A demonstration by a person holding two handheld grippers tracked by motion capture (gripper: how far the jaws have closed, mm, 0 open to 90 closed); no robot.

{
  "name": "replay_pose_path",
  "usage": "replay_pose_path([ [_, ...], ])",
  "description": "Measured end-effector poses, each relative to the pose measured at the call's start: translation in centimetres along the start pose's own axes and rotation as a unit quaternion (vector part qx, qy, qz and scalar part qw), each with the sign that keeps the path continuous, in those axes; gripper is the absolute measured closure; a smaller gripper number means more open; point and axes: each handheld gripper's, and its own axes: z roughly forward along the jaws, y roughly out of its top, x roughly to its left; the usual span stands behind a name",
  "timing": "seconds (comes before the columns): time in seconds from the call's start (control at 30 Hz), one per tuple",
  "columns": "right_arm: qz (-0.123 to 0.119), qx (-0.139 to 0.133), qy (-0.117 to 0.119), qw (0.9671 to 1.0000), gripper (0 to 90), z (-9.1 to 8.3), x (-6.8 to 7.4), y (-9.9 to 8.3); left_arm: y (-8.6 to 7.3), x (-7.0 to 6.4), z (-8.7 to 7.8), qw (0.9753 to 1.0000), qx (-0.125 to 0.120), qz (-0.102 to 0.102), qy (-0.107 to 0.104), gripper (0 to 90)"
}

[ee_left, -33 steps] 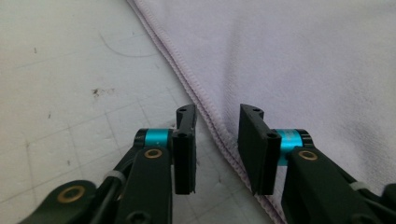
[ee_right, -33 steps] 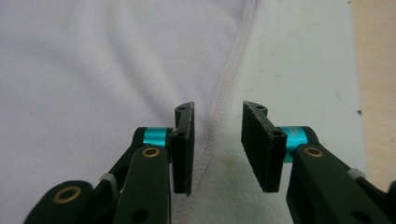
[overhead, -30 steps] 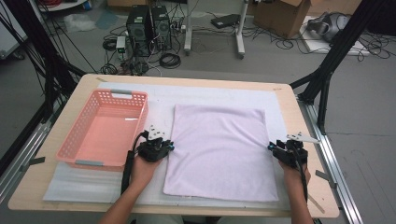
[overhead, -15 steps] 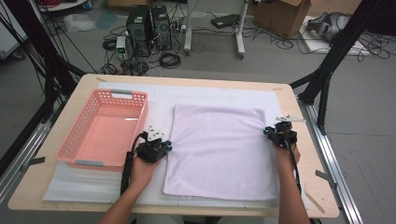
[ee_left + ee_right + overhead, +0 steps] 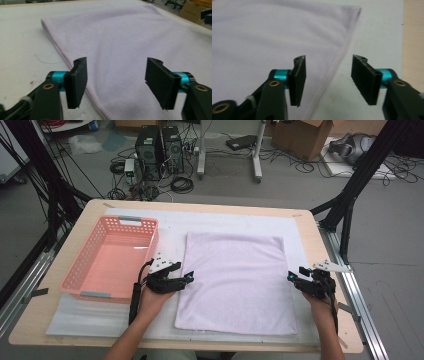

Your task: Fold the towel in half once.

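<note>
A pale lilac towel (image 5: 235, 280) lies flat on the white mat in the middle of the table. My left gripper (image 5: 186, 277) sits at the towel's left edge, open, its jaws straddling the hem of the towel (image 5: 120, 50) with nothing pinched. At the towel's right edge my right gripper (image 5: 293, 276) is open too; the hem of the towel (image 5: 274, 37) runs up between its jaws. Both grippers are low over the cloth, about level with each other.
A pink plastic basket (image 5: 80, 270) stands left of the towel, close beside my left hand. The white mat (image 5: 235, 222) covers most of the wooden tabletop (image 5: 310, 227). Cables, computer towers and a cardboard box lie on the floor beyond the far edge.
My right gripper moved forward along the towel's right edge half a second ago, then came back toward the near side and closer to the hem. The left gripper has stayed where it was.
</note>
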Motion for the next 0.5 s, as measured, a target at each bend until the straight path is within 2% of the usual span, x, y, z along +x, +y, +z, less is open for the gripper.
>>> replay_pose_path([
  [0.07, -0.006, 0.002, 0.011, 0.9999, 32.5, -0.5, 0.4, -0.6, 0.0, -0.2, 0.0, 0.9999, -0.004, 0.001, -0.01, 27.1],
  [0.13, -0.016, 0.006, 0.011, 0.9998, 23.9, -1.0, 1.0, -0.9, 0.1, -0.3, -0.1, 0.9998, -0.012, 0.0, -0.017, 23.8],
  [0.23, -0.02, -0.004, 0.023, 0.9995, 22.4, -1.6, 1.4, -1.1, 0.4, -0.4, -0.4, 0.9996, -0.014, 0.006, -0.023, 20.4],
  [0.33, -0.029, -0.009, 0.026, 0.9992, 21.9, -1.7, 1.6, -1.2, 0.7, -0.3, -0.7, 0.9992, -0.024, 0.004, -0.031, 19.1],
  [0.5, -0.036, -0.032, 0.03, 0.9984, 21.4, -2.0, 1.9, -1.1, 0.8, -0.4, -1.0, 0.9986, -0.034, 0.01, -0.038, 19.2],
])
